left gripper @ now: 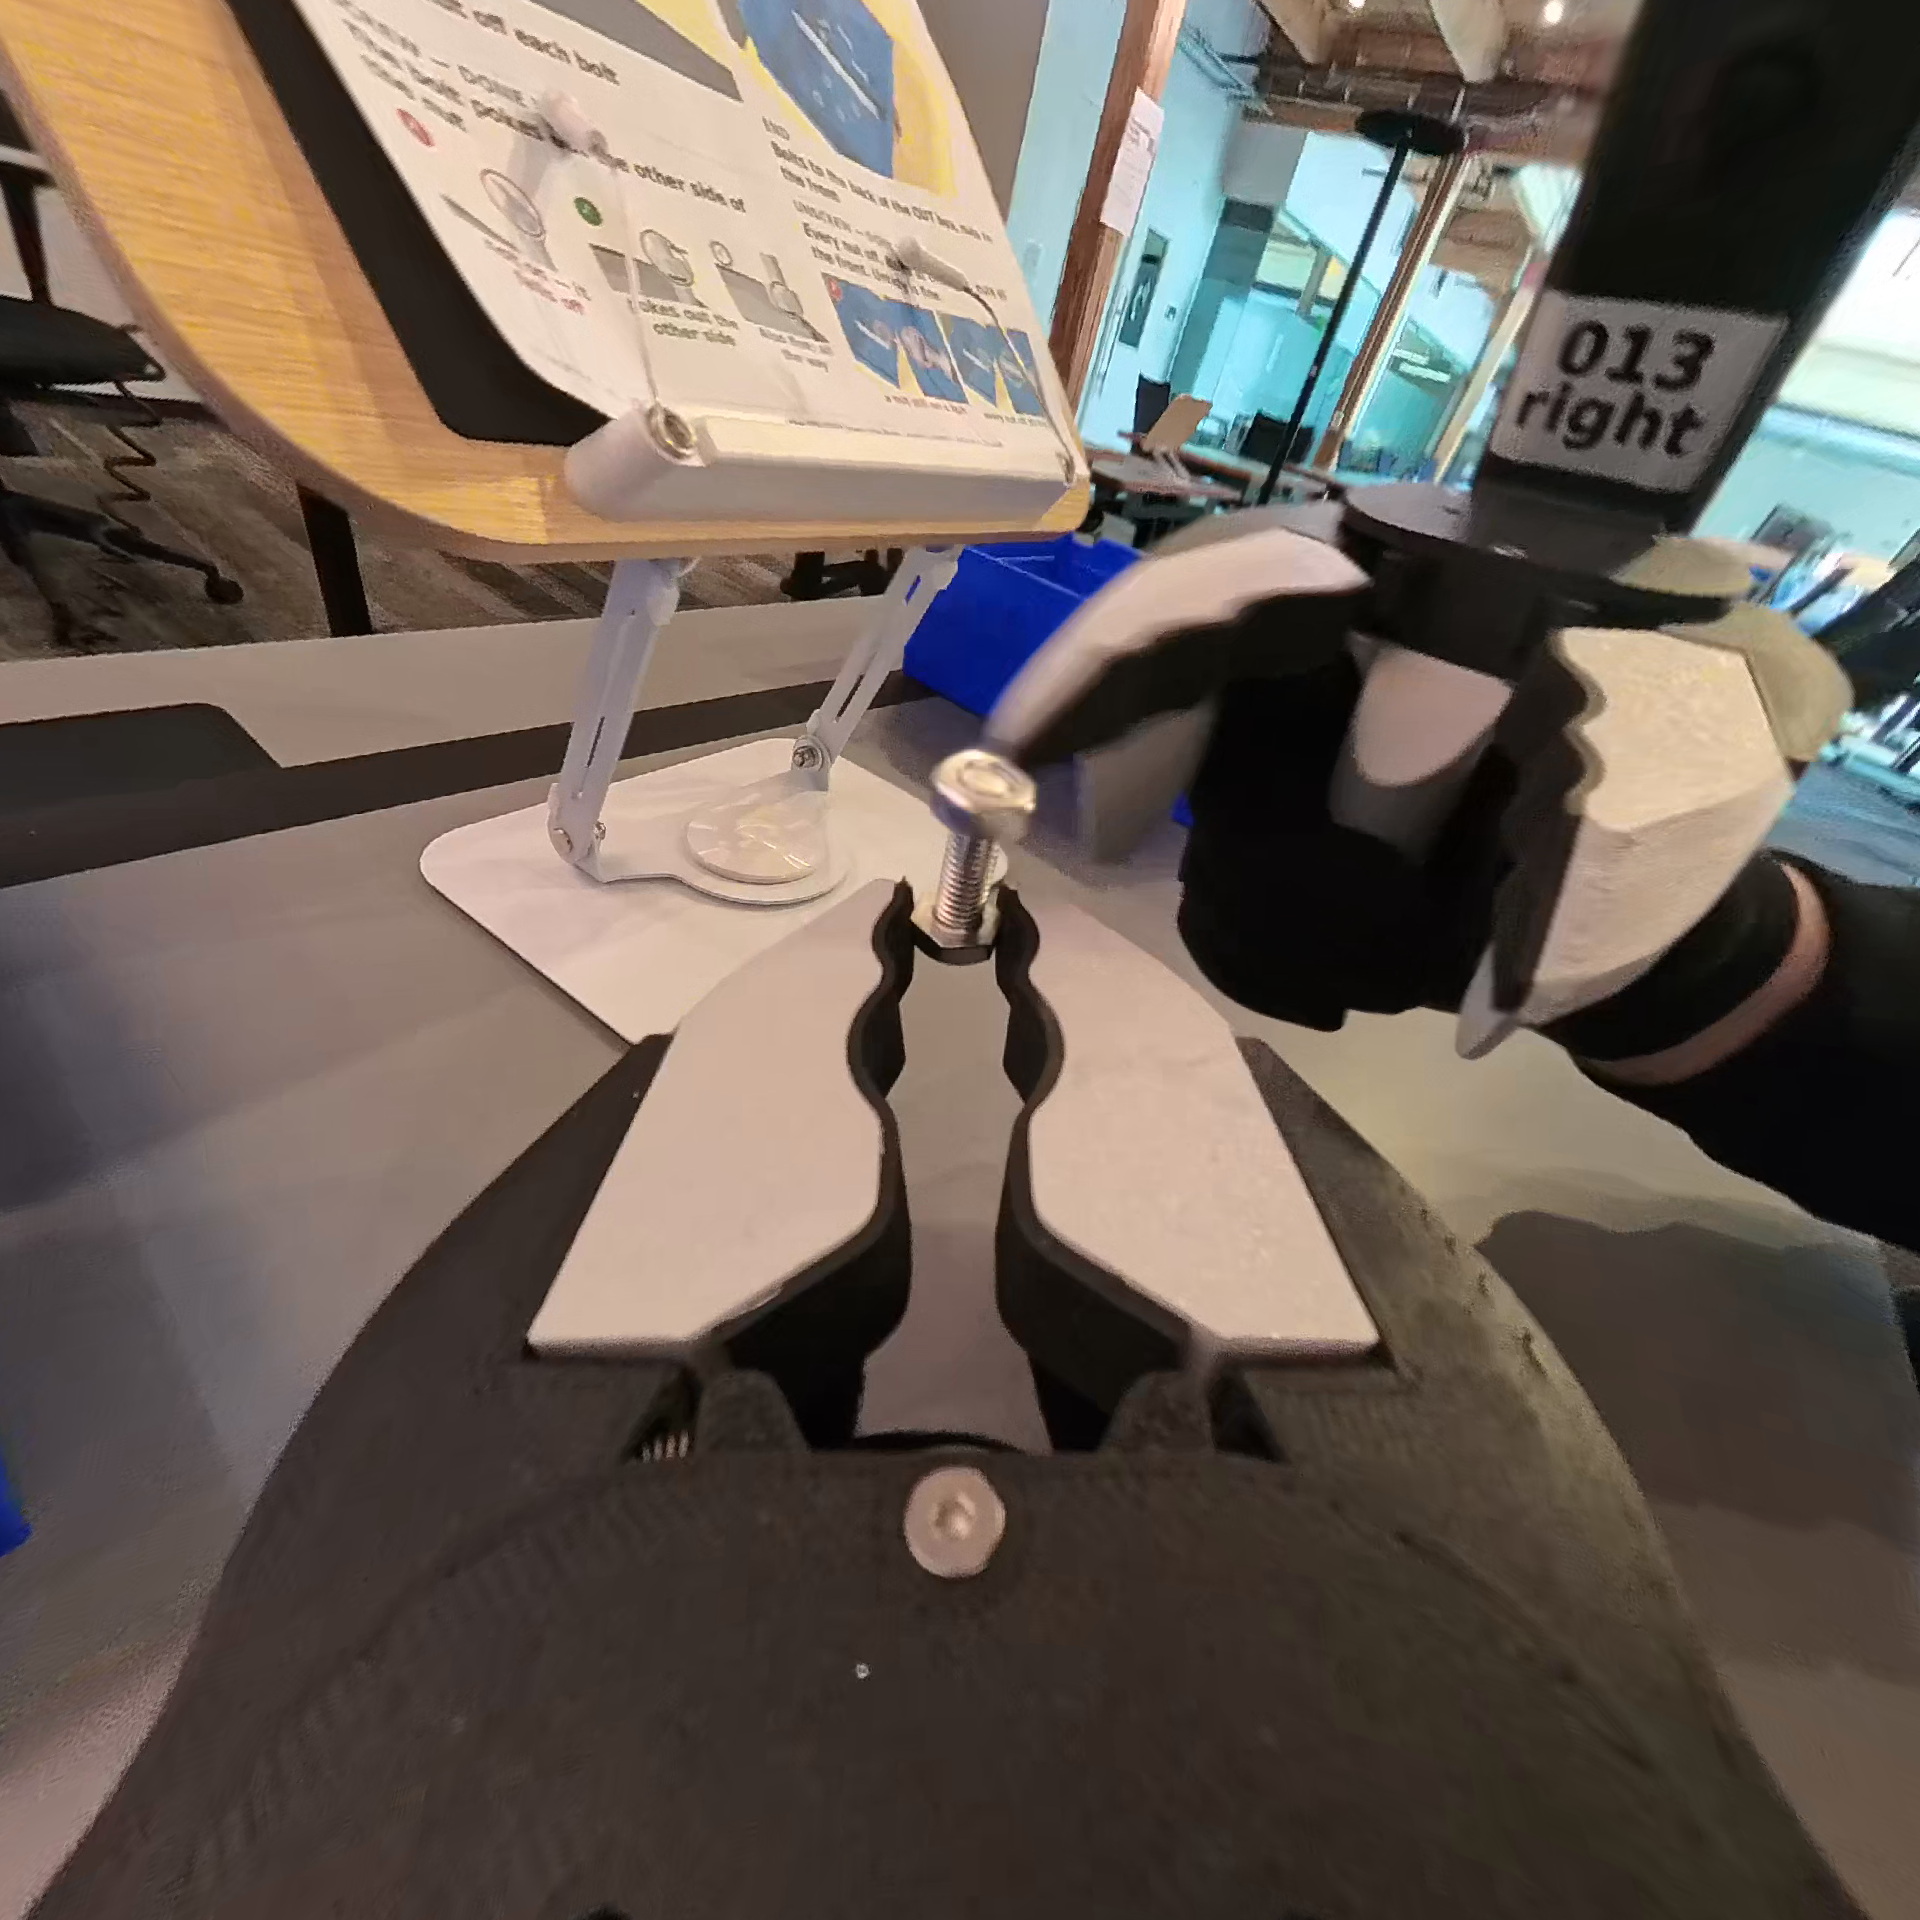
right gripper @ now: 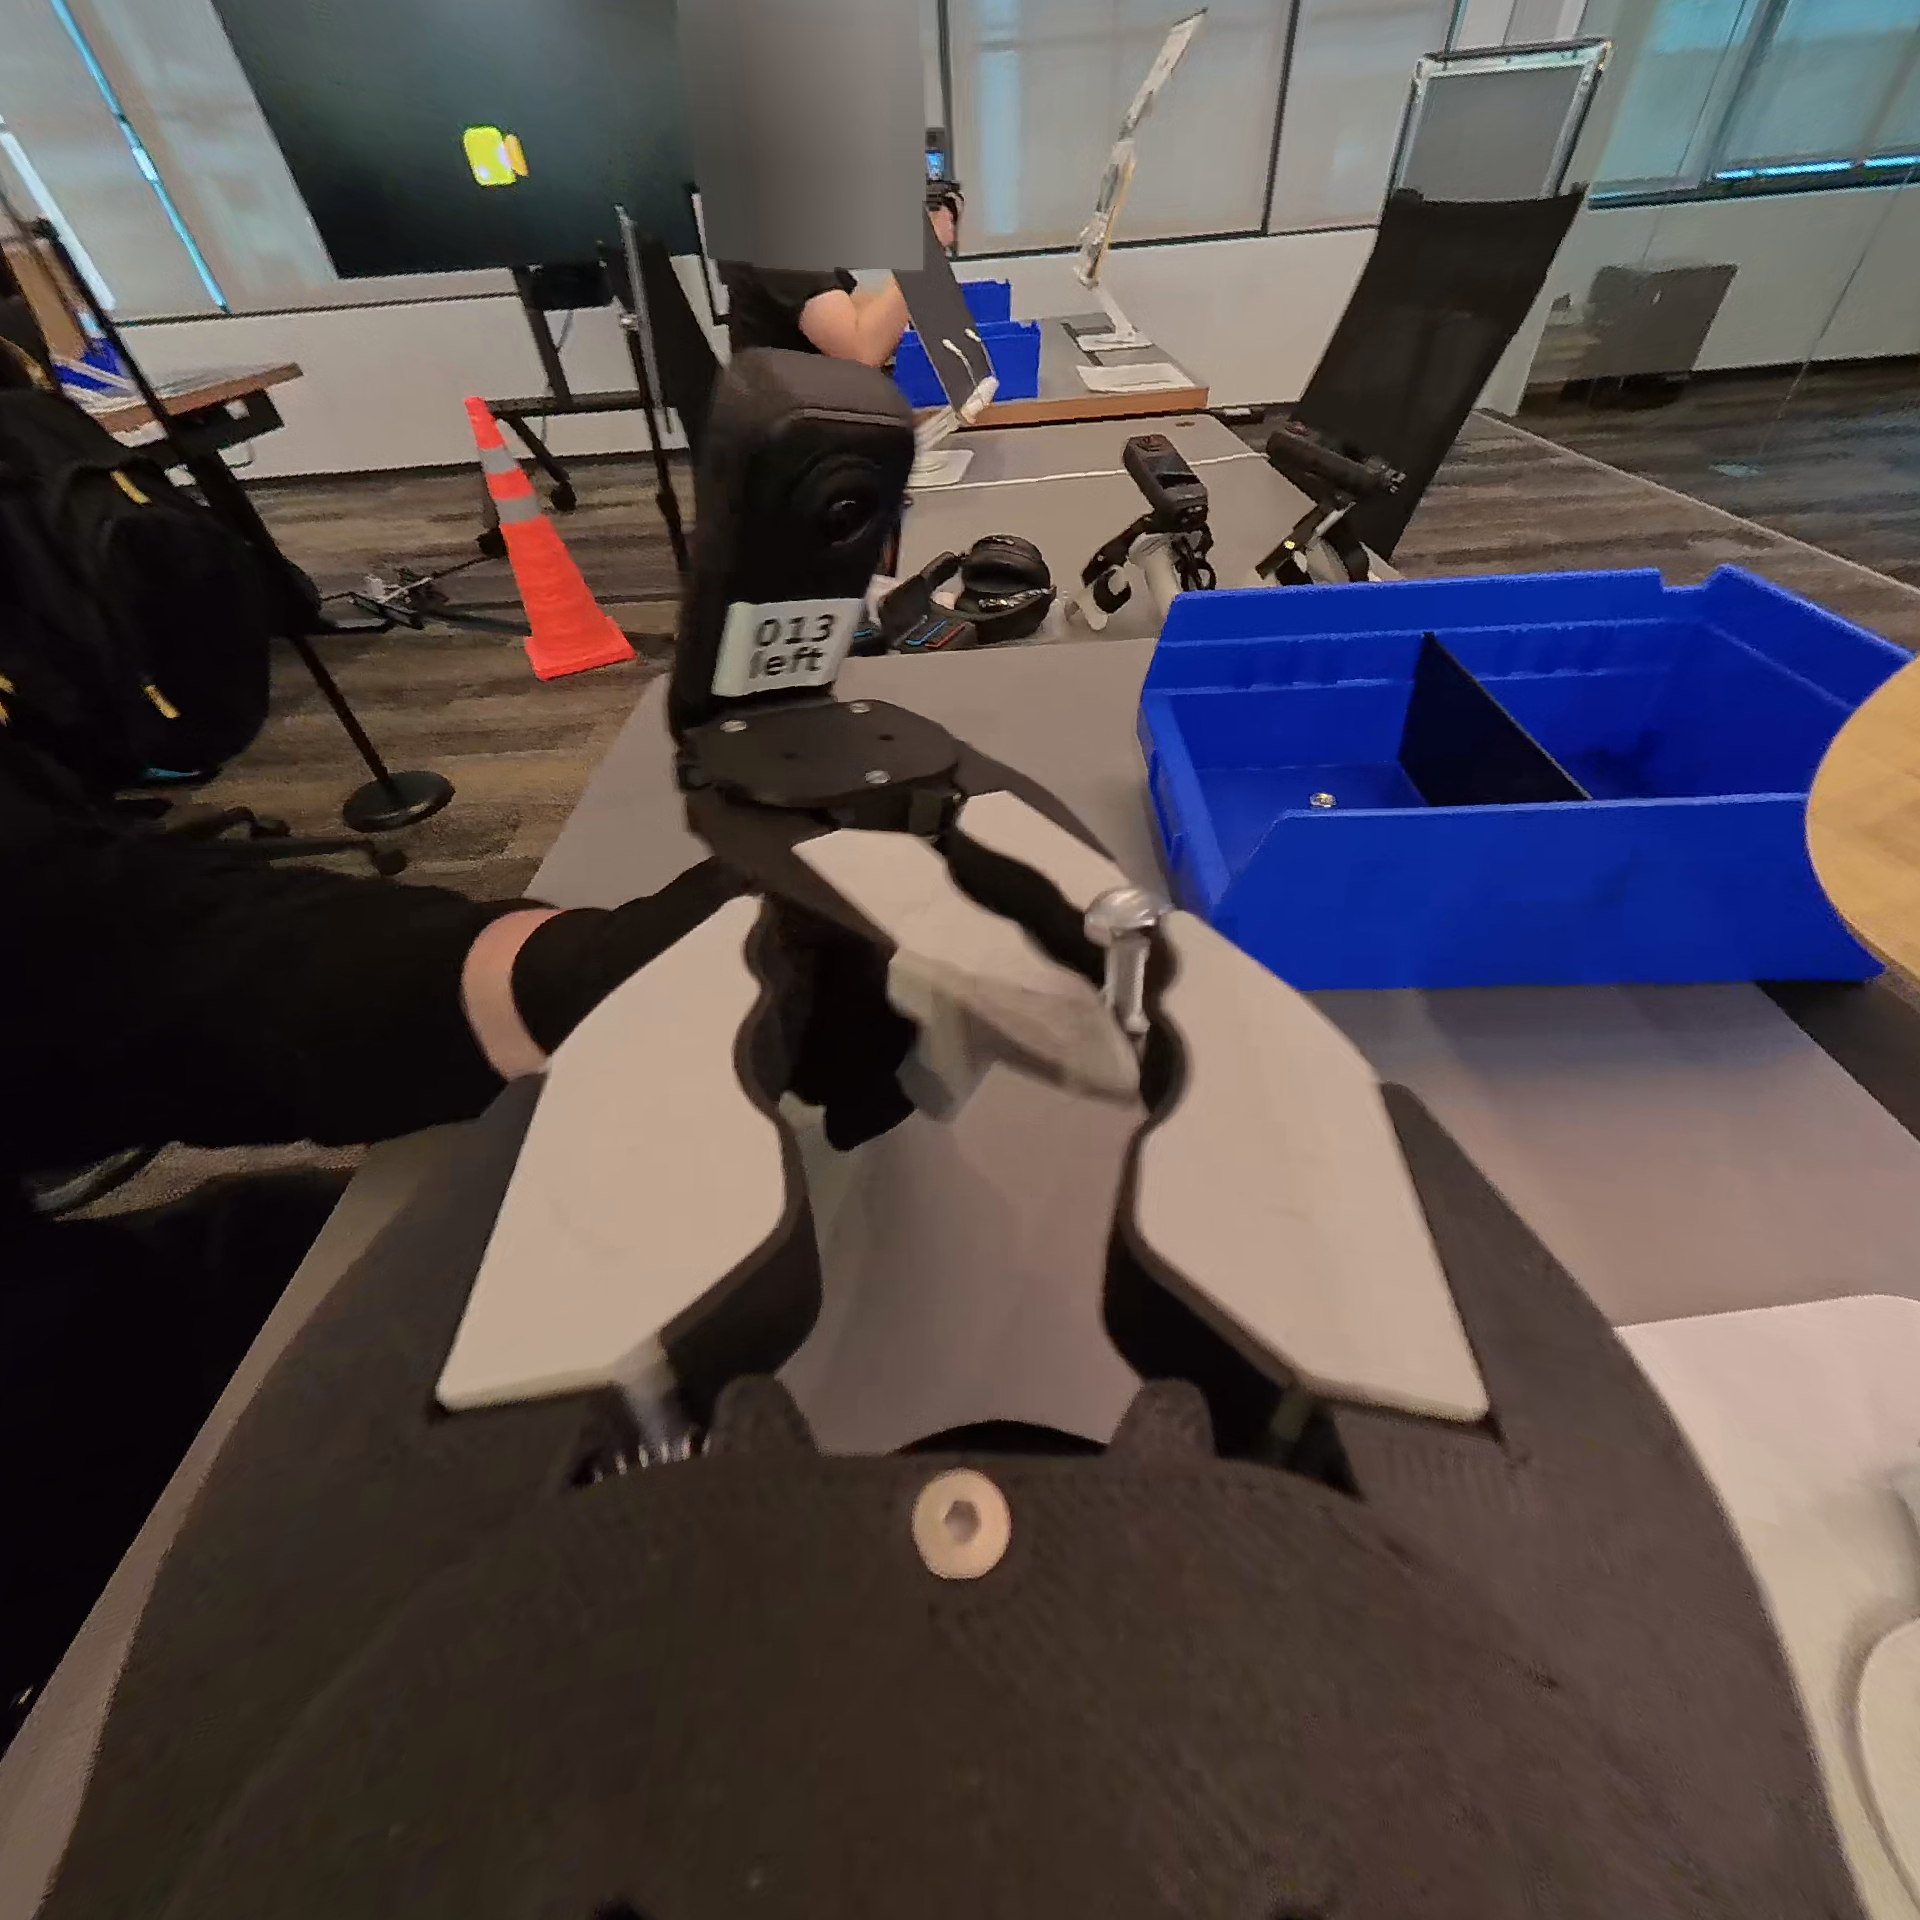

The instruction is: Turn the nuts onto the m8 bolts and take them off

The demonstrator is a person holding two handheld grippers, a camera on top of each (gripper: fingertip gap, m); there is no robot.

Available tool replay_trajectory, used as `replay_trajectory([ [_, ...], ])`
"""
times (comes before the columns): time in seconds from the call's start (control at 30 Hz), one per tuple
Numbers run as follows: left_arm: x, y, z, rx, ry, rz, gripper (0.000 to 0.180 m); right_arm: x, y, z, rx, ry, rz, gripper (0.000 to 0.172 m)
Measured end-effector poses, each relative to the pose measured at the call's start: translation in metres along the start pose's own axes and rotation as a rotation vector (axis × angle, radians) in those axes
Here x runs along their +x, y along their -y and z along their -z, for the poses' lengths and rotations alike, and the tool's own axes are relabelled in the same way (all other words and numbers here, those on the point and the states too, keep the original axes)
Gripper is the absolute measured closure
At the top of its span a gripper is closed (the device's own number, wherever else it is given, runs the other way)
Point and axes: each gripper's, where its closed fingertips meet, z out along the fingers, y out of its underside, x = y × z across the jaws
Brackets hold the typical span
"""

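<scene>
In the left wrist view my left gripper point(left gripper: 954, 906) is shut on a hex nut point(left gripper: 954, 943) at its fingertips. A silver bolt point(left gripper: 968, 868) stands upright in the nut, head up. My right gripper point(left gripper: 1236, 894) is wide open beside it, and one of its fingertips point(left gripper: 1013, 748) is right by the bolt head. In the right wrist view my right gripper point(right gripper: 956, 935) has its fingers spread wide. The left gripper point(right gripper: 1117, 1039) reaches in between them with the bolt point(right gripper: 1127, 966), which stands close to my right finger point(right gripper: 1247, 1091). No pad of the right gripper presses on it.
A blue bin point(right gripper: 1507, 904) with a dark divider stands on the grey table point(right gripper: 1558, 1122) to the right, with a small nut point(right gripper: 1322, 799) inside. A stand with an instruction sheet point(left gripper: 675, 260) rests on a white base point(left gripper: 520, 883) behind the bolt. The bin also shows there point(left gripper: 997, 623).
</scene>
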Motion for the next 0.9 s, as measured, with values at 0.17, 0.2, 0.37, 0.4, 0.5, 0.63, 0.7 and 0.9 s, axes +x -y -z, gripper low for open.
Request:
replay_trajectory([
  [0.17, -0.004, 0.001, 0.002, 0.005, -0.01, 0.022, 0.165, -0.006, -0.002, 0.018, 0.003, 0.016, 0.017, 0.127],
  [0.2, -0.001, 0.0, 0.0, 0.001, -0.024, 0.021, 0.165, 0.001, 0.003, 0.018, 0.035, -0.003, -0.001, 0.113],
  [0.37, 0.013, -0.003, -0.007, -0.017, -0.072, 0.005, 0.165, 0.012, 0.006, -0.003, 0.049, 0.008, 0.0, 0.084],
  [0.4, 0.013, -0.003, -0.008, -0.018, -0.072, 0.007, 0.165, 0.01, 0.004, -0.007, 0.039, 0.022, 0.001, 0.085],
  [0.5, 0.007, -0.004, -0.007, -0.018, -0.049, 0.033, 0.165, 0.0, -0.002, -0.009, 0.016, 0.056, 0.015, 0.088],
  [0.63, 0.003, -0.001, -0.006, 0.002, -0.057, 0.076, 0.165, -0.024, -0.001, 0.015, 0.028, 0.158, 0.021, 0.138],
  [0.7, -0.002, -0.001, -0.006, -0.006, -0.039, 0.06, 0.165, -0.016, -0.006, 0.023, 0.003, 0.102, 0.006, 0.132],
  [0.9, 0.018, -0.005, -0.012, -0.038, -0.118, 0.013, 0.165, 0.008, -0.002, 0.017, 0.039, 0.004, -0.003, 0.098],
])
